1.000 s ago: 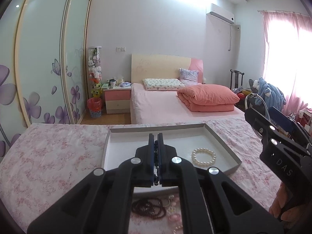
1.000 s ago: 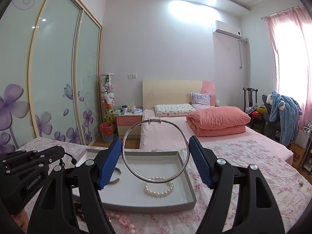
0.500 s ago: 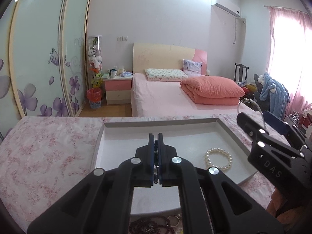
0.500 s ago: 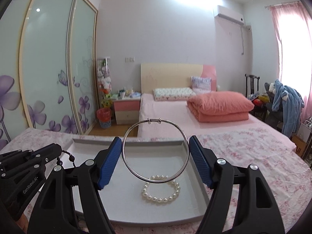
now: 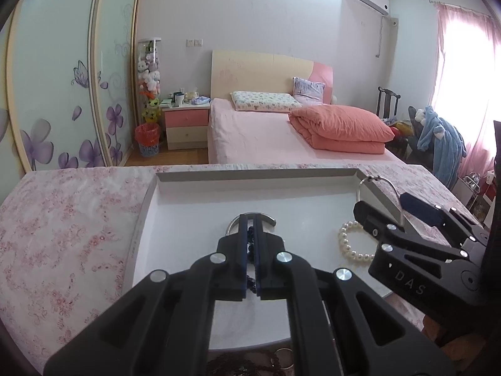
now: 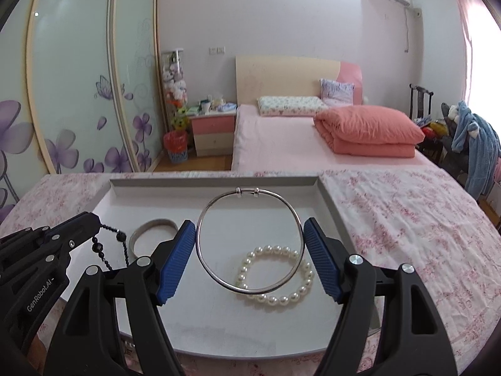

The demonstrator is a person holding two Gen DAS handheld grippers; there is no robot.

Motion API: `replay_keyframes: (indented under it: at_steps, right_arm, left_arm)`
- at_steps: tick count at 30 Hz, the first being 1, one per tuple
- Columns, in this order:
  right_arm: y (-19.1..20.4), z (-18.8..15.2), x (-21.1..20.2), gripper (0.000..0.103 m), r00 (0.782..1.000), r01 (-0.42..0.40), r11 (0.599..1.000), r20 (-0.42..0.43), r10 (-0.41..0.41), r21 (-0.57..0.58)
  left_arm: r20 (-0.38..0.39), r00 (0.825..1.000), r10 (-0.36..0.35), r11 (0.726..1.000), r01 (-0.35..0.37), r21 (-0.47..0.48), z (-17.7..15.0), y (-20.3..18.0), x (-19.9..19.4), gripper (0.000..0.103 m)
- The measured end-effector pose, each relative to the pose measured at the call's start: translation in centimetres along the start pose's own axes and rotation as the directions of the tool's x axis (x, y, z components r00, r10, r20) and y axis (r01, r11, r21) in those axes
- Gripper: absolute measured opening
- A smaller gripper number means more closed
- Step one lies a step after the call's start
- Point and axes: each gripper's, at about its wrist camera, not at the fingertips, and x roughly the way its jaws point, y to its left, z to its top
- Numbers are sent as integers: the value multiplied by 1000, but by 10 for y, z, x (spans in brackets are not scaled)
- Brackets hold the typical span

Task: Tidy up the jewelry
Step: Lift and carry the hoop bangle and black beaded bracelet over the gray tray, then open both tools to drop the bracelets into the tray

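Note:
A shallow grey-rimmed white tray (image 6: 216, 183) (image 5: 250, 175) lies on the flowered cloth. Over it my right gripper (image 6: 249, 252) is shut on a thin silver ring bangle (image 6: 250, 289), its blue pads (image 6: 175, 260) pressing both sides. Below the bangle a pearl bracelet (image 6: 278, 297) (image 5: 347, 246) lies in the tray. A silver cuff (image 6: 147, 230) (image 5: 266, 217) lies further left. My left gripper (image 5: 250, 228) (image 6: 97, 222) is shut on a dark bead string (image 6: 109, 252) (image 5: 250, 241), which dangles over the tray's left part. The right gripper (image 5: 388, 205) appears at the right of the left wrist view.
More loose jewelry (image 5: 244, 365) lies on the cloth in front of the tray. The flowered cloth (image 6: 407, 219) spreads to both sides. Beyond stand a pink bed (image 6: 297, 144), a nightstand (image 6: 213, 131) and sliding wardrobe doors (image 6: 78, 94).
Both grippers have moved forward and down over the tray, each keeping its hold. The tray now fills more of both views, and the silver cuff has come into sight ahead of the left gripper.

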Motion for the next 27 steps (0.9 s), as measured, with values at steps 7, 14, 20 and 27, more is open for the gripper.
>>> replay_keyframes:
  at_steps: [7,14,20,27]
  right_arm:
    - [-6,3,-3,73,1000,5,999,0,-5,37]
    - [-7,5,-1,73,1000,5,999,-5,-5,44]
    - [-5,-1,-17,73,1000,-11,1000,-3,11,16]
    - [-8,-25,-50,72,997,-56,998,-61,54,-35]
  left_arm:
    - [-21,1000,7,1000,-7,-29,-2,8,5,11]
    - [-22,999,29,998,-31,-54,1,16,3,11]
    - [-14,999,45,997,-46,-56,-2,22,-12,18]
    - [-12,998,55,997,-56,-51,-22,39,-53,28]
